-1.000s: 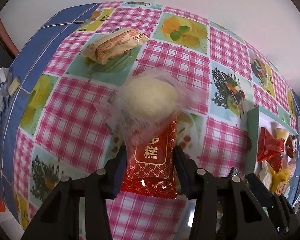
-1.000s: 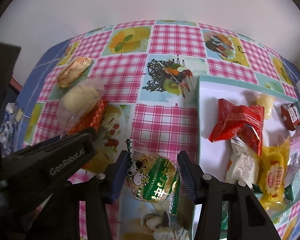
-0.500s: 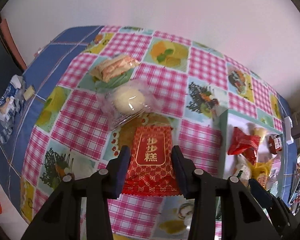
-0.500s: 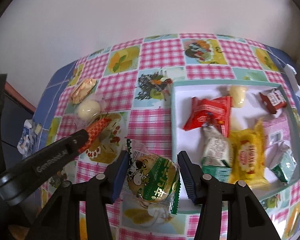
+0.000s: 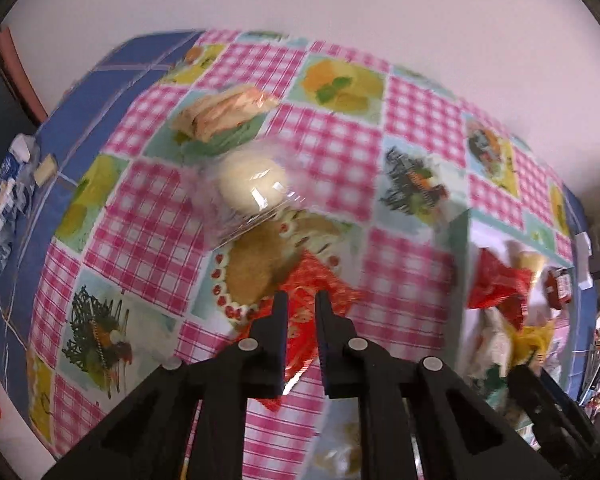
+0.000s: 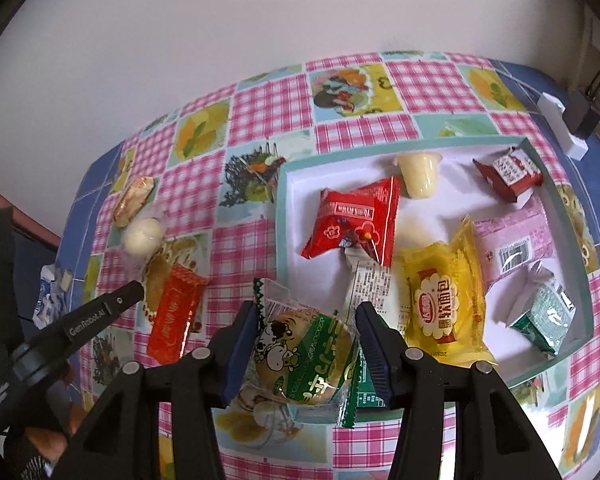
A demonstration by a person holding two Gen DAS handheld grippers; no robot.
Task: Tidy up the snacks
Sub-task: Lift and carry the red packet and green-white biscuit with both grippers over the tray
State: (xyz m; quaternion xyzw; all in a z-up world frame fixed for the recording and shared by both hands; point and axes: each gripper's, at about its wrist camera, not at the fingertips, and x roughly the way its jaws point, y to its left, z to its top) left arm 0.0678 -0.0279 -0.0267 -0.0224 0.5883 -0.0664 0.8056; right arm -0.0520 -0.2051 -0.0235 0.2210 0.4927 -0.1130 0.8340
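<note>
Our right gripper (image 6: 306,344) jaws clamp a green cow-print snack packet (image 6: 306,354) above the tray's (image 6: 284,216) near-left corner. Our left gripper (image 5: 301,304) jaws look nearly closed over the red snack packet (image 6: 174,314) lying on the checkered desk (image 6: 272,108); a grip we cannot confirm.

Red wrapped cake (image 6: 175,316) flat on tablecloth (beside tray (image 6: 283,200)).

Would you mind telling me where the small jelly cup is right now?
In the right wrist view, the jelly cup lies inside the white tray near its far wall, between the red snack packet and the dark red packet.
</note>
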